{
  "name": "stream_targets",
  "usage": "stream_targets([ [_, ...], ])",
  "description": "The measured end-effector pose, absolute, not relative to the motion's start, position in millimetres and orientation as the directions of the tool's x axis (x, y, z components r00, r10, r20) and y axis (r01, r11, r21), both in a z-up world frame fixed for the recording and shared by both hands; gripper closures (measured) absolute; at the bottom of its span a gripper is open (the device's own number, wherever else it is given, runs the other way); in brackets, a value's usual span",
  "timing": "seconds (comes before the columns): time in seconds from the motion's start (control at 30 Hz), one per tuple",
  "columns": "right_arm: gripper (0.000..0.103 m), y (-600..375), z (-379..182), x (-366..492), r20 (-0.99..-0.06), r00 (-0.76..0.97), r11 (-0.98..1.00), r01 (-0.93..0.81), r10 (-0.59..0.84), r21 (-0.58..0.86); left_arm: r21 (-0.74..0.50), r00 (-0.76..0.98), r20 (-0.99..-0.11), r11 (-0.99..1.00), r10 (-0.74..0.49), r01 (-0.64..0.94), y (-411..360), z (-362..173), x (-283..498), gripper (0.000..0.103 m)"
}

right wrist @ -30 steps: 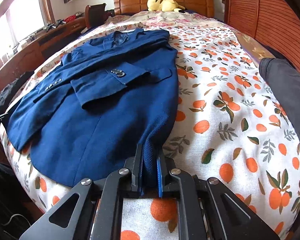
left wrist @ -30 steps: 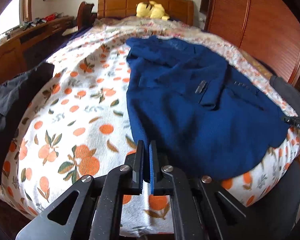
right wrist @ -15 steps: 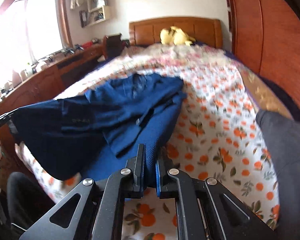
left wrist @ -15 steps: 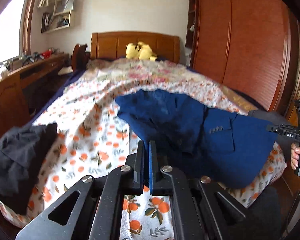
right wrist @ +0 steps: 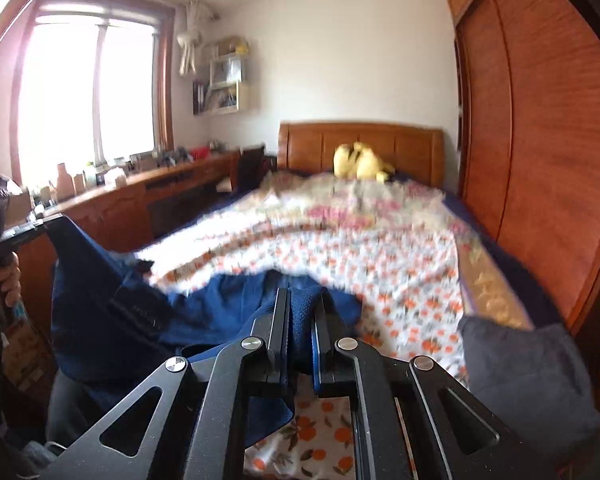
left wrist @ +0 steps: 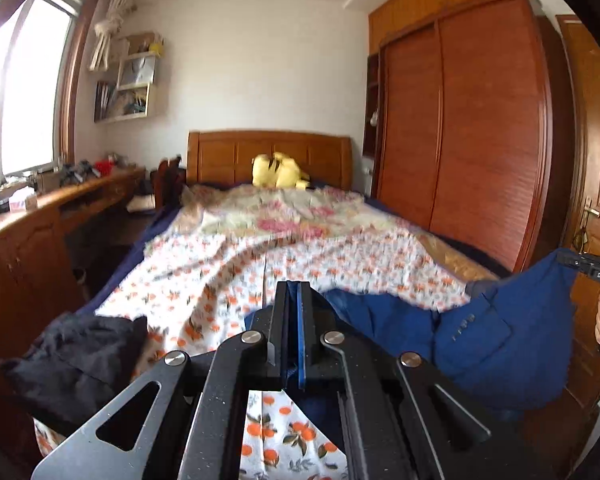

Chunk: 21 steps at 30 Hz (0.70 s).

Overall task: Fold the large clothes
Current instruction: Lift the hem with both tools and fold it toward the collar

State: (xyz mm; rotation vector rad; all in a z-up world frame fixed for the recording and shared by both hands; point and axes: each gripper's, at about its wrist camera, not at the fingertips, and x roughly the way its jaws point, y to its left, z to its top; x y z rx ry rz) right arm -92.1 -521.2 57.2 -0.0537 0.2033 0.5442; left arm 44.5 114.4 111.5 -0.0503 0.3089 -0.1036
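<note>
A dark blue suit jacket [left wrist: 512, 336] hangs lifted above the foot of the bed, stretched between both grippers. My left gripper [left wrist: 294, 300] is shut on one bottom corner of the jacket. My right gripper [right wrist: 302, 304] is shut on the other corner, with blue cloth [right wrist: 112, 304] bunched between its jaws. In the left wrist view the right gripper [left wrist: 596, 276] shows at the far right; in the right wrist view the left gripper [right wrist: 4, 236] shows at the far left. Much of the jacket hangs below the grippers, hidden.
The bed [left wrist: 300, 256] has an orange-print sheet and a yellow plush toy [left wrist: 278, 170] at the wooden headboard. A black garment [left wrist: 72, 356] lies at the bed's left corner, a dark grey one [right wrist: 524, 368] at its right. A wooden desk [left wrist: 40, 216] runs left, a wardrobe [left wrist: 460, 128] right.
Both grippers have risen and tilted up, lifting the jacket's lower edge off the bed. The jacket lay flat a second ago and now hangs between them.
</note>
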Motion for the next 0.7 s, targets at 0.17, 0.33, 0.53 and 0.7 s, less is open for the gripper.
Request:
stream_targets([
  [0.17, 0.095, -527.8, 61.0, -103.3, -0.178, 0.852, 0.863, -0.504, 0.492, -0.024, -0.034, 0.959, -0.272, 0.997, -0.077, 0.07, 112.2, 127.1, 57.5, 0.1],
  [0.33, 0.095, -503.0, 20.3, -59.5, -0.269, 0.851, 0.875, -0.481, 0.451, -0.054, -0.029, 0.941, -0.336, 0.999, -0.04, 0.032, 115.1, 94.0, 106.3, 0.1],
  [0.53, 0.095, -480.6, -38.7, 1.6, -0.369, 0.807, 0.865, -0.502, 0.461, -0.017, -0.061, 0.906, -0.422, 0.998, -0.026, 0.0, 125.1, 34.0, 159.1, 0.1],
  [0.7, 0.095, -458.9, -66.8, 60.3, -0.407, 0.801, 0.875, -0.484, 0.438, -0.01, -0.076, 0.897, -0.442, 0.997, -0.013, -0.023, 128.7, 3.5, 193.8, 0.1],
])
